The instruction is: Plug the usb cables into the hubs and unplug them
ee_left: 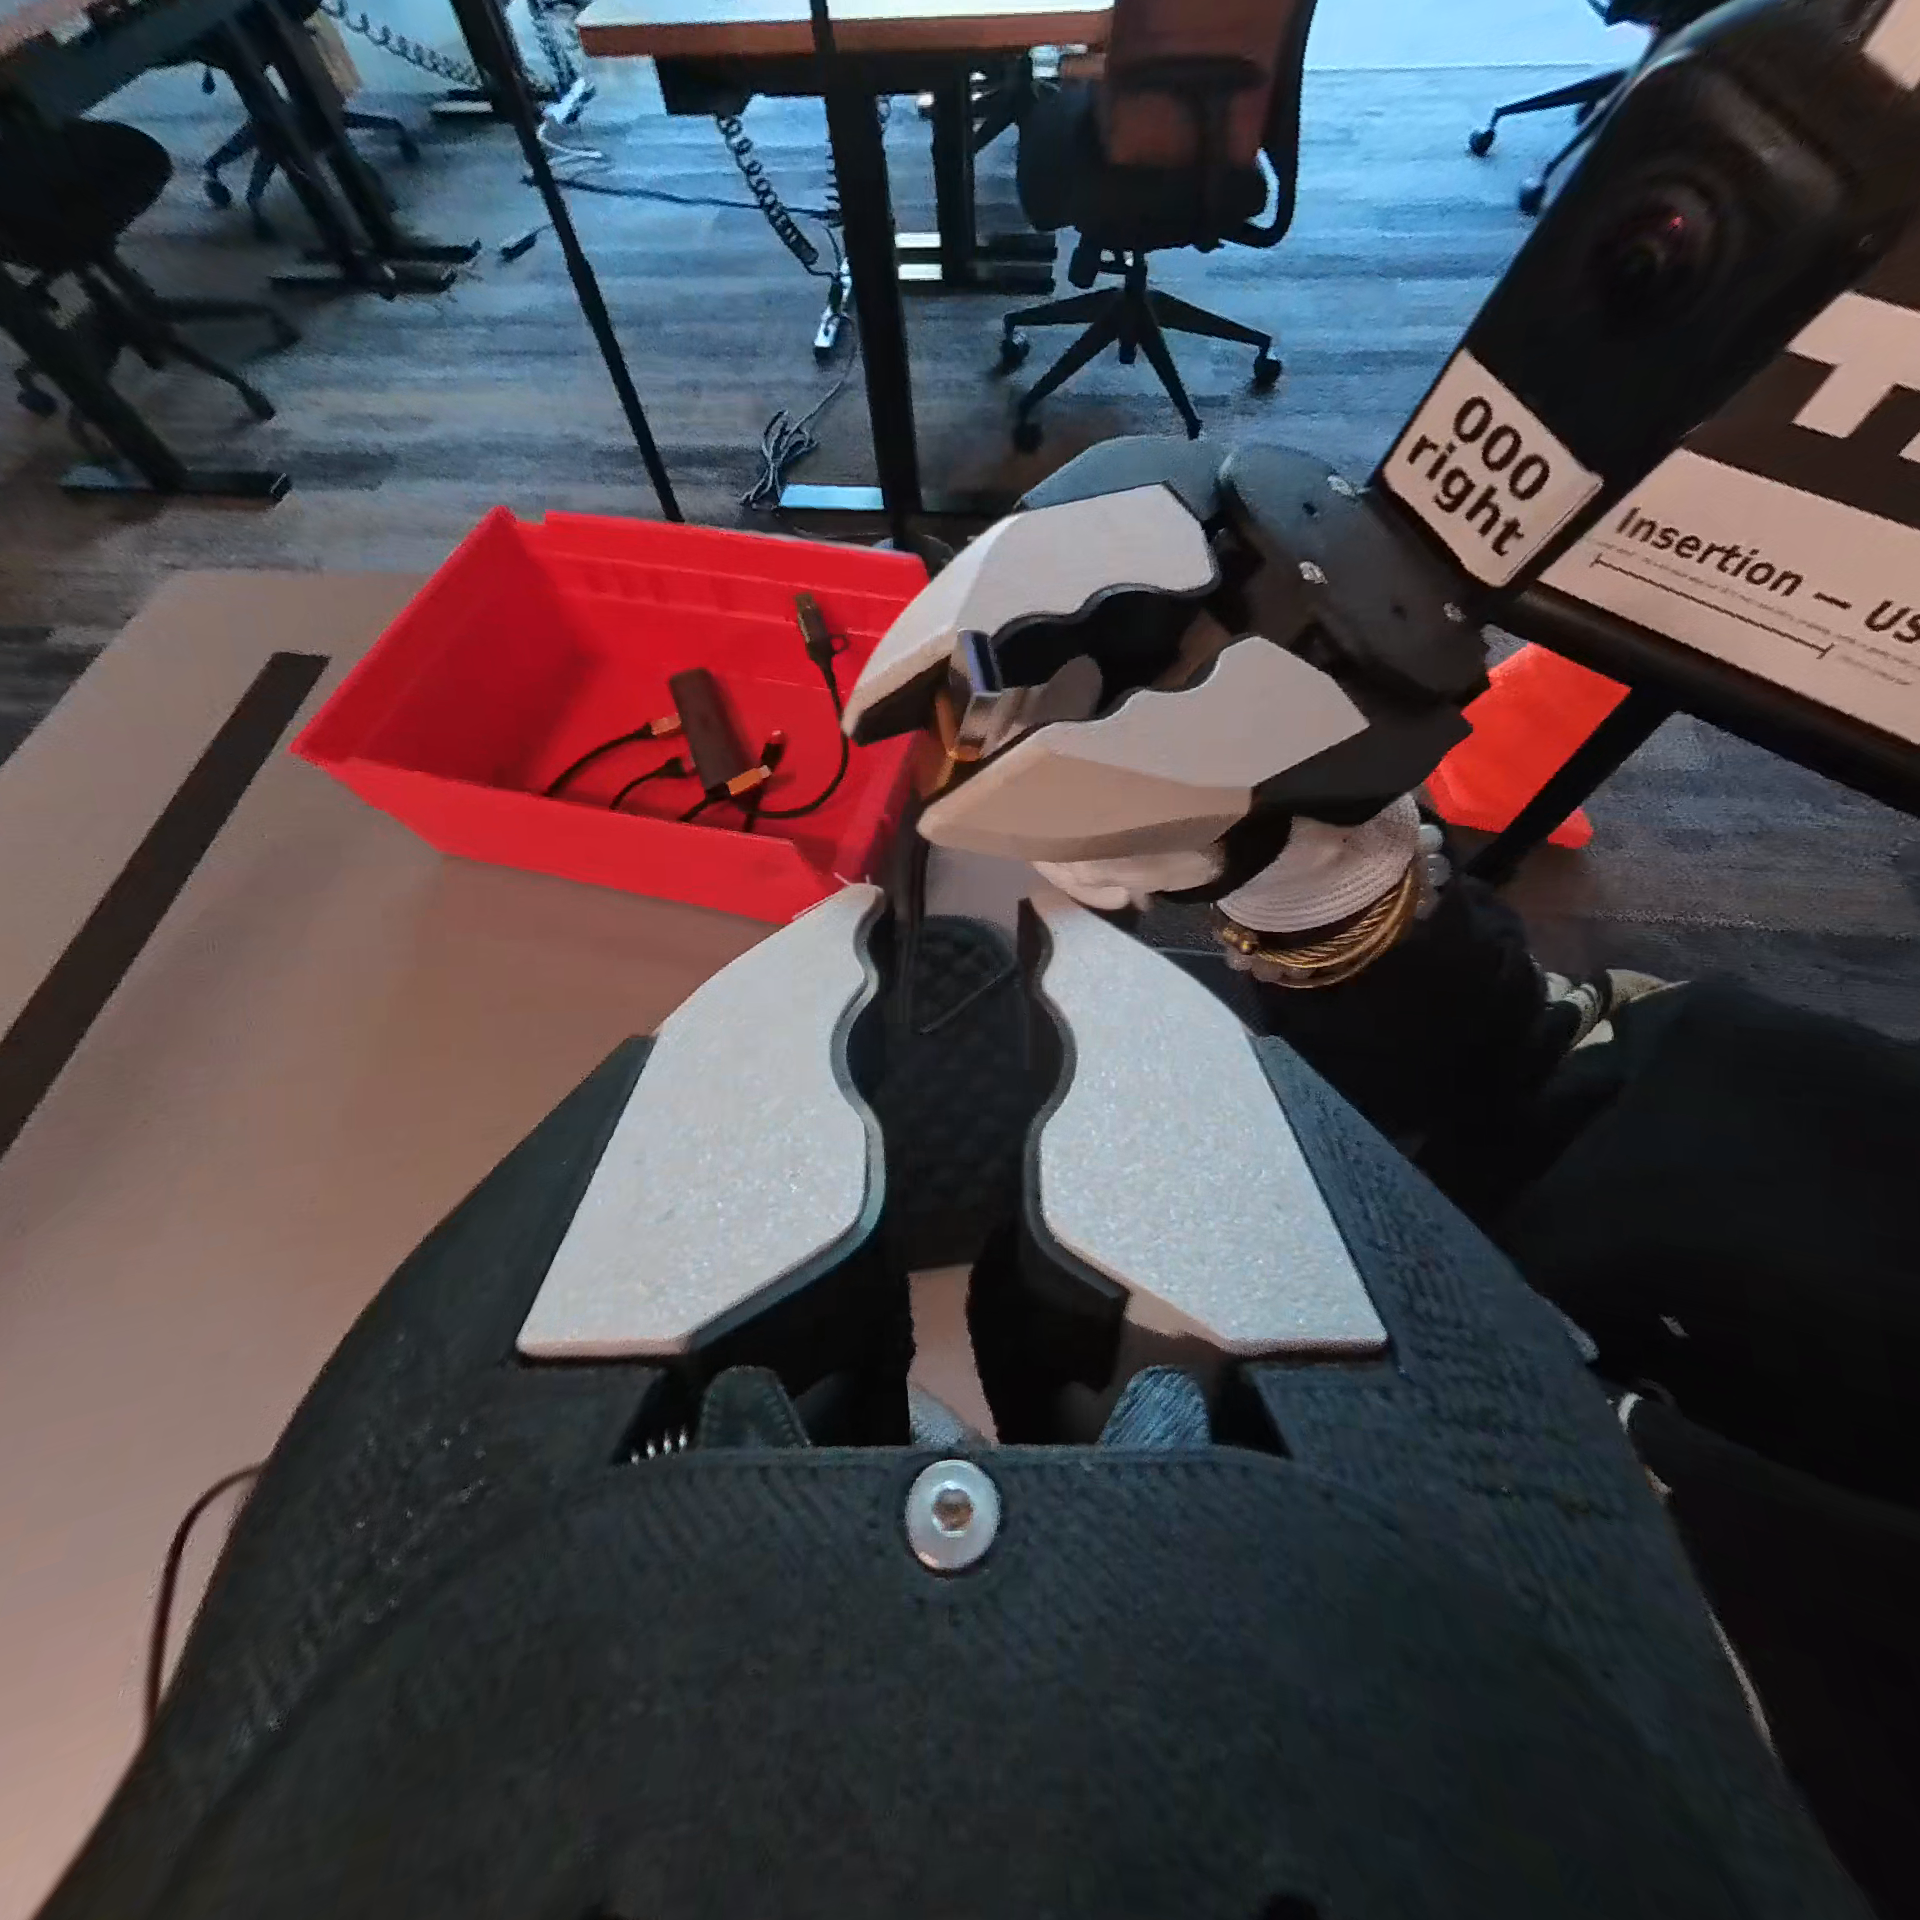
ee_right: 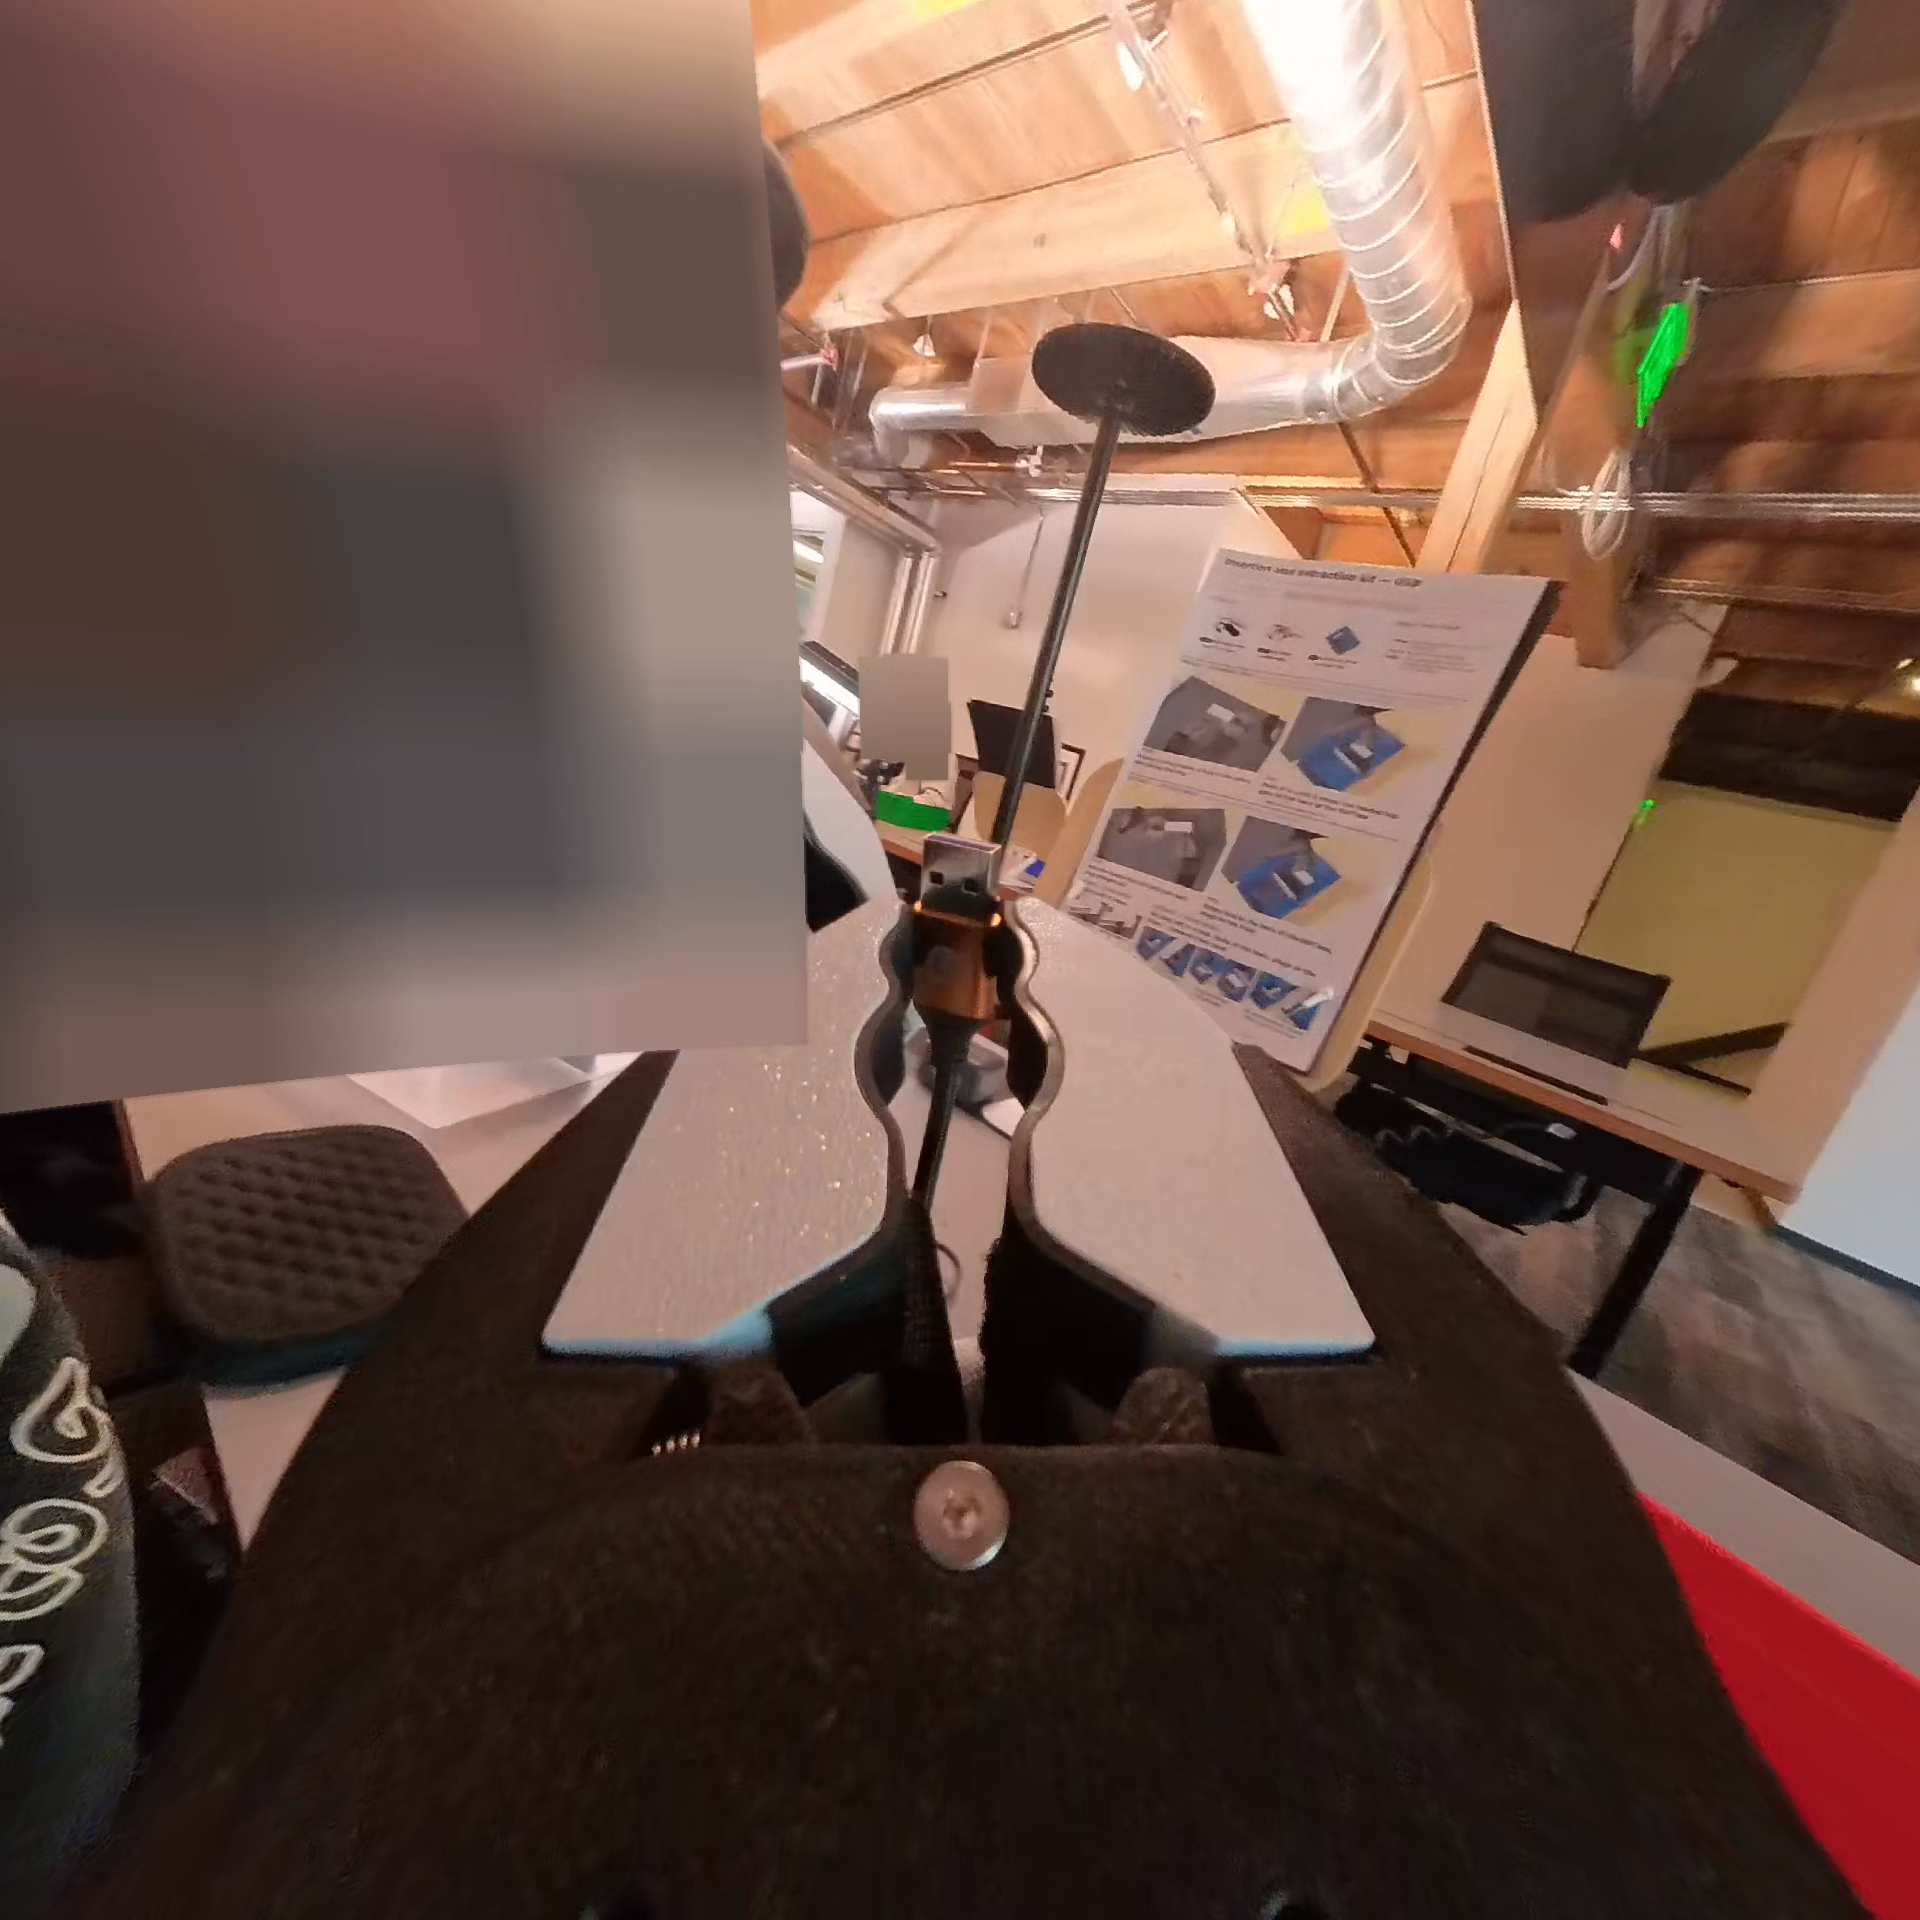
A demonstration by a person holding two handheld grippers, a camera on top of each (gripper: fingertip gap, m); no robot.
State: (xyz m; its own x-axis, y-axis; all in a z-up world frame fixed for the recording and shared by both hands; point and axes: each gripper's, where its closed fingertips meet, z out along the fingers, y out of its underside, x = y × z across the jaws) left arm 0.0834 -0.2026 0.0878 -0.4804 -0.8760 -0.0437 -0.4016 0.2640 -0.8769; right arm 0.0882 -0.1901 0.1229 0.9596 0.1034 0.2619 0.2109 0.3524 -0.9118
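Red bin (ee_left: 499, 665), black hub (ee_left: 707, 722), orange-collared plug (ee_right: 954, 961), grey-faced black tools.

Dark carpet (ee_left: 1299, 260) runs under black-legged desks (ee_left: 852, 31) and a rolling office chair (ee_left: 1143, 208). Overhead, a silver duct (ee_right: 1371, 208) crosses bare wooden ceiling beams (ee_right: 987, 156).

Soft, even indoor light; strong fisheye bending at edges, slight blur, no harsh shadows.
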